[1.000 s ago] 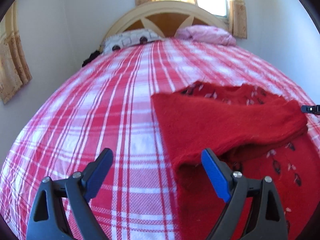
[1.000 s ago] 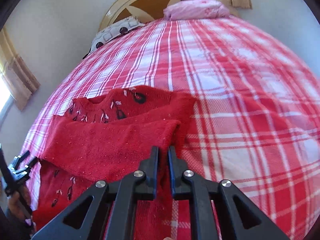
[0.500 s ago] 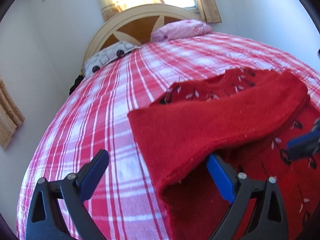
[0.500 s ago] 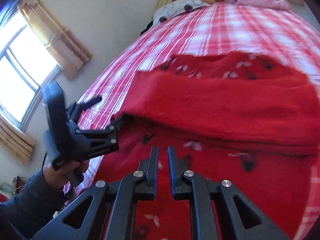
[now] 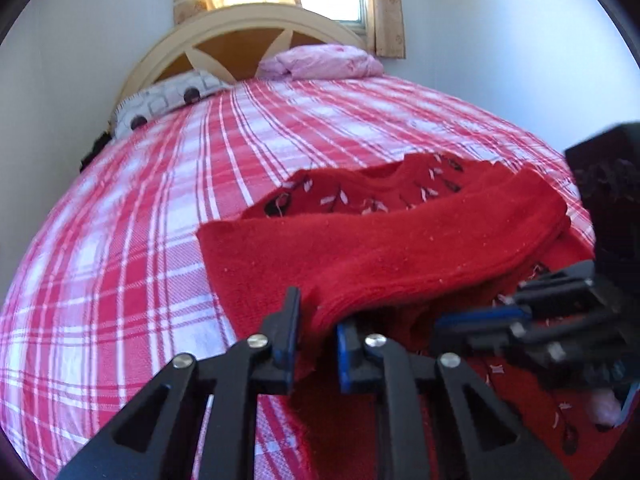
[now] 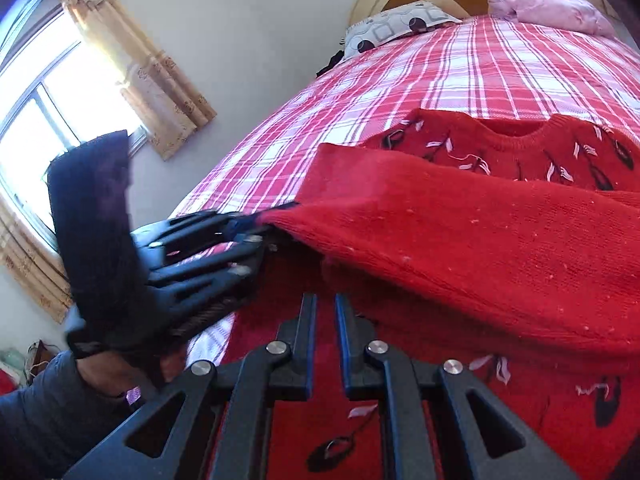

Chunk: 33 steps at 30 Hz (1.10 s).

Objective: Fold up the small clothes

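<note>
On the left of the right wrist view, a hand (image 6: 116, 368) in a dark sleeve (image 6: 44, 408) grips the handle of the left gripper (image 6: 256, 236), which reaches rightward to the near left corner of the folded sleeve of a red sweater (image 6: 480, 240). A dark block on that gripper hides part of the curtained window (image 6: 52, 120) behind it, and the tips are blurred, so the grip itself is hard to read from here. The left wrist view shows it better: the jaws of the left gripper (image 5: 316, 336) are closing, and the sweater (image 5: 380, 240) has its folded sleeve edge between the blue pads (image 5: 343, 354), the cloth bunched there.

The sweater lies flat on the bed's red and white checked bedspread (image 5: 140, 220), near its foot end, neckline towards the headboard (image 5: 240, 36), with one sleeve folded across the chest and hiding much of the leaf pattern. Its hem is cut off by the lower frame edge in both views.

The right gripper (image 6: 326, 320) hovers over the sweater's lower body with its jaws together and nothing between them. In the left wrist view the right gripper (image 5: 472, 320) enters from the right, blurred, its tips close over the red cloth. Two pillows, a patterned pillow (image 5: 168, 100) and a pink pillow (image 5: 324, 62), lie at the headboard.
</note>
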Motion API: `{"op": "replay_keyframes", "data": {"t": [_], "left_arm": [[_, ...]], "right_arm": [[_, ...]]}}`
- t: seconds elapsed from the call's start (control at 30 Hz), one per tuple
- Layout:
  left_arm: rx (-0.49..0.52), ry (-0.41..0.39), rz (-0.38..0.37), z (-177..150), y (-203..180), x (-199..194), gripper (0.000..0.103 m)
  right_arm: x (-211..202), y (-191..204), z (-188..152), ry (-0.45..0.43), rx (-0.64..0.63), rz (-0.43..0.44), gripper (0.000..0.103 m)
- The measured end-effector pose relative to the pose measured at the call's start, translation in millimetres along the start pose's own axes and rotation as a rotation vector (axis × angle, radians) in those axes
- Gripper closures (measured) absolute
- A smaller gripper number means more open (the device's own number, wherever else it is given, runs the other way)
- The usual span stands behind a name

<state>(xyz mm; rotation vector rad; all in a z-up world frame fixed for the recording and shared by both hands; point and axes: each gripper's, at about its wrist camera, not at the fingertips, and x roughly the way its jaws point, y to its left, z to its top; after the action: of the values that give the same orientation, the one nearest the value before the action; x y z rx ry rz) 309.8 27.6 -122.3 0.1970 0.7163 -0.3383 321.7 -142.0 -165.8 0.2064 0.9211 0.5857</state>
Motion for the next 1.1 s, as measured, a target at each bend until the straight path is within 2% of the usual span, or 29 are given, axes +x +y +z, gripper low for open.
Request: {"op": "replay_keyframes", "data": {"t": [0.07, 0.1, 0.13, 0.17, 0.23, 0.3, 0.37, 0.4, 0.43, 0.47, 0.57, 0.67, 0.73, 0.77, 0.8, 0.93, 1.03, 1.1], "left_arm": [[0.025, 0.004, 0.012, -3.4, -5.8, -3.0, 0.067], [0.035, -0.001, 0.021, -6.0, -8.5, -5.7, 0.045], [0.046, -0.019, 0.028, -9.3, -13.3, -10.2, 0.028], [0.057, -0.039, 0.023, -11.2, -16.5, -14.0, 0.024], [0.092, -0.061, 0.008, -13.4, -27.7, -18.4, 0.021], [0.135, -0.038, 0.017, -11.1, -40.8, -11.1, 0.019], [0.166, -0.012, 0.021, -8.0, -49.8, -2.3, 0.019], [0.181, 0.002, 0.031, -7.0, -54.5, 2.5, 0.019], [0.194, 0.016, 0.052, -5.1, -58.9, 8.5, 0.019], [0.202, 0.023, 0.080, -2.7, -61.6, 13.5, 0.019], [0.197, 0.032, 0.144, 2.0, -61.8, 22.0, 0.019], [0.204, 0.054, 0.183, 0.3, -62.4, 28.8, 0.017], [0.198, 0.059, 0.219, -3.7, -60.1, 30.4, 0.014], [0.182, 0.069, 0.239, -6.0, -54.9, 31.9, 0.013], [0.155, 0.072, 0.228, -6.4, -49.2, 31.0, 0.013], [0.057, 0.049, 0.216, -1.5, -30.6, 24.2, 0.008], [0.031, 0.044, 0.205, 1.5, -28.3, 24.3, 0.008], [0.036, 0.042, 0.210, 1.5, -31.0, 25.0, 0.008]], "right_arm": [[-2.3, -9.8, 2.3, -0.017, 0.045, -0.014, 0.093], [-4.5, -13.9, 4.1, -0.031, 0.064, -0.003, 0.092], [-9.4, -19.7, 5.7, -0.055, 0.091, 0.016, 0.085], [-15.4, -24.3, 6.5, -0.081, 0.117, 0.040, 0.060], [-24.9, -30.2, 8.4, -0.125, 0.154, 0.060, 0.029], [-29.4, -33.2, 11.9, -0.165, 0.176, 0.079, 0.029], [-27.7, -35.9, 16.2, -0.170, 0.188, 0.022, 0.029], [-26.0, -36.8, 18.8, -0.161, 0.196, 0.018, 0.030], [-25.2, -37.9, 19.2, -0.155, 0.201, 0.023, 0.039], [-24.1, -37.4, 21.2, -0.154, 0.201, 0.022, 0.054], [-23.7, -34.4, 24.6, -0.149, 0.181, -0.007, 0.083], [-32.4, -26.9, 26.4, -0.207, 0.147, 0.008, 0.097], [-41.8, -20.5, 26.5, -0.244, 0.110, 0.022, 0.102], [-44.1, -16.9, 27.2, -0.251, 0.090, 0.002, 0.102], [-44.1, -14.4, 27.0, -0.244, 0.074, -0.012, 0.102], [-37.5, -18.5, 20.4, -0.157, 0.096, 0.025, 0.101], [-28.3, -33.5, 10.7, -0.077, 0.192, 0.080, 0.101], [-22.1, -35.0, 6.5, -0.046, 0.211, 0.092, 0.101]]}}
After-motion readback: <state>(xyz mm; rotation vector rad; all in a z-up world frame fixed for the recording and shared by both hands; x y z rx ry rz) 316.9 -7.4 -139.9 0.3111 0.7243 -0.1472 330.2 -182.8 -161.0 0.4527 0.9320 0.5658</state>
